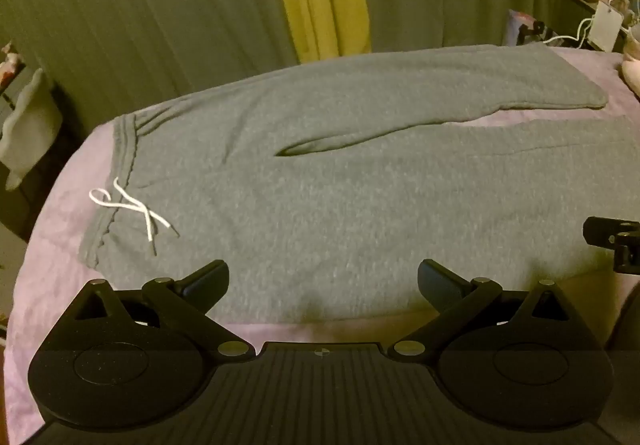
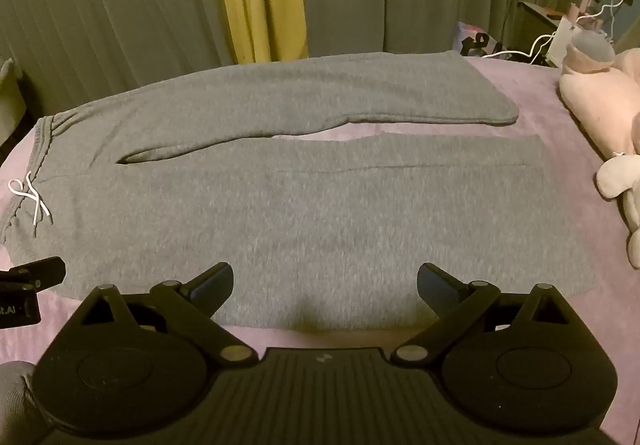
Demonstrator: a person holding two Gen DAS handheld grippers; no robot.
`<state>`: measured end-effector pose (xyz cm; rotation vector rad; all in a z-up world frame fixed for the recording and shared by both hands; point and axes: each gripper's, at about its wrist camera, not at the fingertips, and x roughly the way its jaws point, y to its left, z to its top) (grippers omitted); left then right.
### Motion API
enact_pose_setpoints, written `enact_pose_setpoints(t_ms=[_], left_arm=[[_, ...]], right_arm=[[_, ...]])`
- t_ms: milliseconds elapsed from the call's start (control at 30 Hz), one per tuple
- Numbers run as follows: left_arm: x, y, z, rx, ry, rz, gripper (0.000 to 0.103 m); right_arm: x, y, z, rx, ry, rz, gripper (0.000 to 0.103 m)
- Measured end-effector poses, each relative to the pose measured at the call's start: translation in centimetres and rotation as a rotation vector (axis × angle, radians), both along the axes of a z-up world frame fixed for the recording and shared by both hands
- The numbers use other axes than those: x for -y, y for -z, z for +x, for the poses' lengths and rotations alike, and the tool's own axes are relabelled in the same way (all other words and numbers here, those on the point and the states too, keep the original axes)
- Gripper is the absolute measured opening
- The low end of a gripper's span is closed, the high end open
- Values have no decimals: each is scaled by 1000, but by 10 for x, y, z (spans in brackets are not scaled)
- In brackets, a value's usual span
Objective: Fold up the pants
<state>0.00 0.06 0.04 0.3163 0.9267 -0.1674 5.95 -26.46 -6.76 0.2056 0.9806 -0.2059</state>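
On the bed: the pants (image 1: 320, 205) are laid out flat and full length on the purple cover (image 1: 60, 213); no fold is seen yet.
Waistband: it (image 1: 124, 149) is placed at the left end, with the white drawstring (image 1: 132, 209) lying loose across it.
Left gripper: it (image 1: 323, 279) is held over the near edge of the pants, close to the waist end; the jaws are spread wide and nothing is gripped between them.
Legs: both are stretched out to the right, the far leg (image 2: 320, 97) and the near leg (image 2: 360, 197), with a narrow strip of cover seen between them from the crotch outward.
Right gripper: it (image 2: 325, 281) is held over the near edge of the near leg, jaws also spread wide, no cloth caught.
Hems: the far hem (image 2: 500, 105) and the near hem (image 2: 560, 205) are lying flat, not lifted.
Plush toys: they (image 2: 600, 85) are seen on the cover right of the hems, apart from the pants.
Done so far: only the spreading out, as it is judged.
Left to do: the whole folding; probably one leg is to be brought over the other first, then the length is to be folded down.
Next need: the near edge should be gripped by both grippers before any lift can be made.
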Motion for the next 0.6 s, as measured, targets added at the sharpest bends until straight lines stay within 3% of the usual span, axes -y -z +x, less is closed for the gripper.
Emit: enact_pose_setpoints(t_ms=[600], left_arm=[[-1,5,-5,-4,0,3,103]], right_arm=[[-2,5,-1,-1,-6,12,99]])
